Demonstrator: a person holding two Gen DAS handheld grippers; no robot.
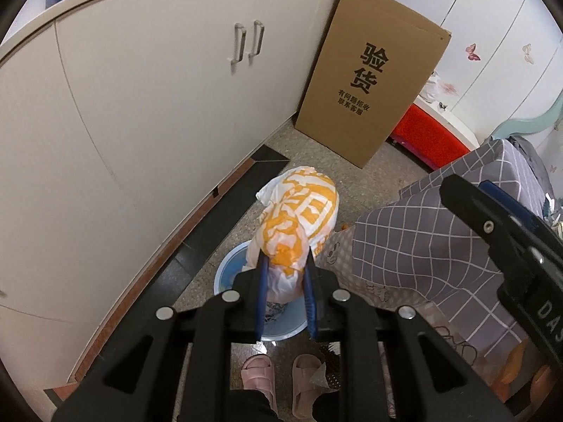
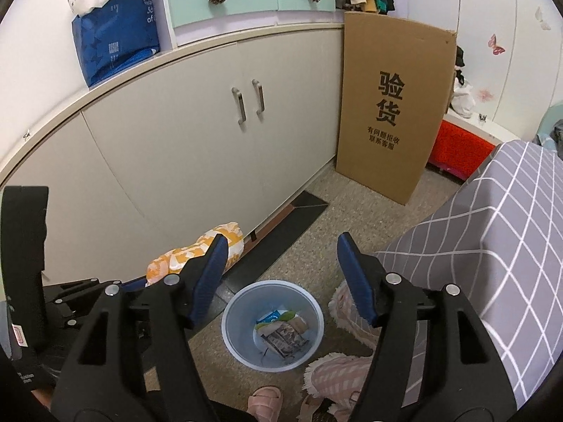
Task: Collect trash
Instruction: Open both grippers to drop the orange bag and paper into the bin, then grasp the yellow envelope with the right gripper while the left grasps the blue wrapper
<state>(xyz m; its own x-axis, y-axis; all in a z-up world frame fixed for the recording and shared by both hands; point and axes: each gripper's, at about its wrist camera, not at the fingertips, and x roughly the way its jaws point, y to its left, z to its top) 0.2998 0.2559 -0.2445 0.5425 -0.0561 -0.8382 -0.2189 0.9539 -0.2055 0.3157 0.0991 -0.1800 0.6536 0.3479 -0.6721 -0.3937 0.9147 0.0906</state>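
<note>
My left gripper (image 1: 285,263) is shut on an orange-and-white plastic bag (image 1: 302,211), pinching its neck and holding it in the air above a pale blue trash bin (image 1: 228,267) on the floor. In the right wrist view the same bag (image 2: 190,256) shows at the left, partly hidden behind my left finger. My right gripper (image 2: 281,242) is open and empty, above the blue bin (image 2: 242,302), which holds several wrappers (image 2: 281,330).
White cabinet doors (image 2: 197,147) run along the left. A tall cardboard box (image 2: 390,112) leans at the back. A bed with a grey checked sheet (image 2: 499,232) is on the right. The person's pink slippers (image 1: 260,376) stand below the bin.
</note>
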